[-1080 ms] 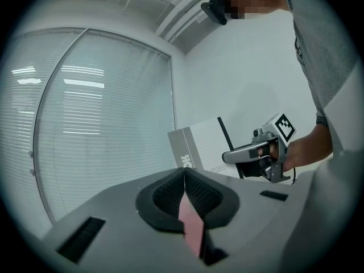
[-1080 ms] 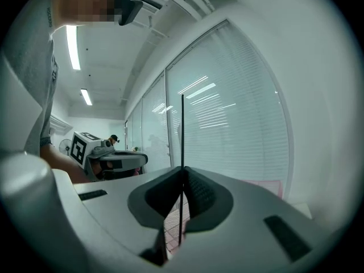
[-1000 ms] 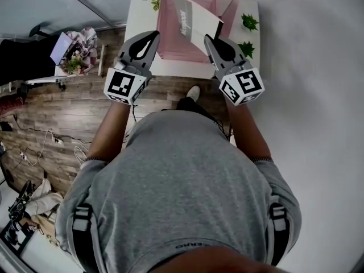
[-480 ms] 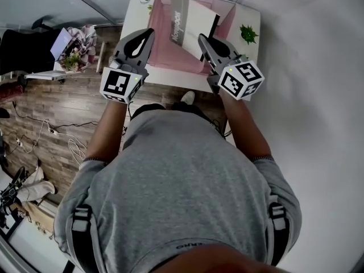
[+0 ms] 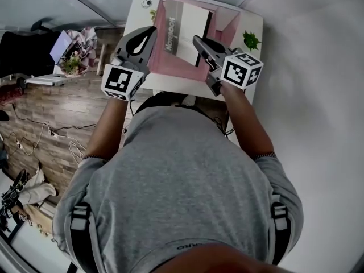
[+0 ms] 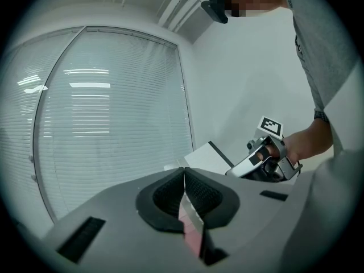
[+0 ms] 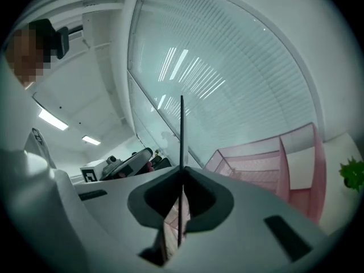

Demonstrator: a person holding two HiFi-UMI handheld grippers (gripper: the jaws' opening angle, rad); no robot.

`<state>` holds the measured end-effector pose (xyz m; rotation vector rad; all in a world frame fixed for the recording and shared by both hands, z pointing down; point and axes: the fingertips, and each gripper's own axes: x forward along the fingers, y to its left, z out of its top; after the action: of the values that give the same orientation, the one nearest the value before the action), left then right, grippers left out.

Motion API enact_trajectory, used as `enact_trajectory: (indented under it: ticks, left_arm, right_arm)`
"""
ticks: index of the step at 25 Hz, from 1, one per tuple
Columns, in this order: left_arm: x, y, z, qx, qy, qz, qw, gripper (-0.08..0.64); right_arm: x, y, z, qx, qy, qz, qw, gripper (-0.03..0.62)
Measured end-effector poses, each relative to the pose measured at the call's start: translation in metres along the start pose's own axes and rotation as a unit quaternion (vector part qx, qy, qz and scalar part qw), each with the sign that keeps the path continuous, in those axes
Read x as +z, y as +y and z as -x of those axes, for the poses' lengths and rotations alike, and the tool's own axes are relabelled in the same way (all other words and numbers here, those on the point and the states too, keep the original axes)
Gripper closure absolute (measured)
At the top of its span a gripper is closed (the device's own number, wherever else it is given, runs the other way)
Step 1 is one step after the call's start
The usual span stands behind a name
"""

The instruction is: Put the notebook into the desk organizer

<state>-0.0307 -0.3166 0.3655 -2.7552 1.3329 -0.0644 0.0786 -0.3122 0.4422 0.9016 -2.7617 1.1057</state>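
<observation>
Change over the last second: the right claw (image 5: 196,39) has carried the white notebook with a black spine (image 5: 189,25) left and farther in. It was hanging tilted over the right side of the pink mesh desk organizer (image 5: 172,70). Now it sits nearer upright over the middle of the organizer's opening.

The right claw is pinched on the notebook. Its own view shows the notebook edge-on as a thin dark line rising from between the pressed pads, with the pink mesh just to the right.

The left claw (image 5: 151,33) has barely moved. It's at the near-left corner of the organizer, pads pressed together with nothing in them, and isn't touching the notebook.

The organizer hasn't shifted on the white desk (image 5: 135,17). The small green plant (image 5: 250,40) on its right is clear of the path.

Our read for the task:
- Alignment is mostly done and insertion isn't. The notebook is still held.
- We can't tell from here whether its bottom edge is already below the rim, or which compartment it lines up with.
- What's left is a straight drop into a slot, then release.
- Main risk is the lower edge catching a divider or the mesh wall.
</observation>
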Motion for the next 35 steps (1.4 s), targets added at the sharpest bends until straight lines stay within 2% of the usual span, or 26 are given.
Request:
enact_trajectory:
  ticks: [5,8,13,21,25,30,32,35]
  left_arm:
    - [-0.007,0.022,-0.008,-0.014,-0.009,0.006,0.9998,0.54]
    - [0.0,0.029,-0.012,-0.023,-0.015,0.01,0.9996,0.54]
    - [-0.003,0.026,-0.019,-0.034,-0.018,0.016,0.9991,0.54]
    - [-0.011,0.023,-0.02,-0.043,-0.019,0.025,0.9986,0.54]
    - [-0.011,0.021,-0.019,-0.049,-0.016,0.031,0.9982,0.54]
    - [-0.012,0.022,-0.018,-0.054,-0.017,0.032,0.9979,0.54]
    - [-0.013,0.023,-0.019,-0.056,-0.015,0.035,0.9977,0.54]
    - [-0.017,0.024,-0.023,-0.058,-0.014,0.034,0.9976,0.54]
  right_arm:
    - [-0.014,-0.006,-0.019,0.017,0.024,-0.081,0.996,0.571]
    - [-0.014,-0.005,-0.023,0.017,0.031,-0.115,0.993,0.566]
    - [-0.011,-0.001,-0.029,0.04,0.026,-0.159,0.986,0.565]
    - [-0.031,-0.026,-0.032,-0.003,0.064,-0.163,0.985,0.561]
    - [-0.032,-0.03,-0.034,-0.012,0.067,-0.164,0.984,0.552]
    - [-0.037,-0.042,-0.036,-0.043,0.075,-0.151,0.985,0.551]
    - [-0.038,-0.046,-0.037,-0.054,0.078,-0.144,0.985,0.532]
    - [-0.036,-0.054,-0.039,-0.067,0.071,-0.141,0.985,0.459]
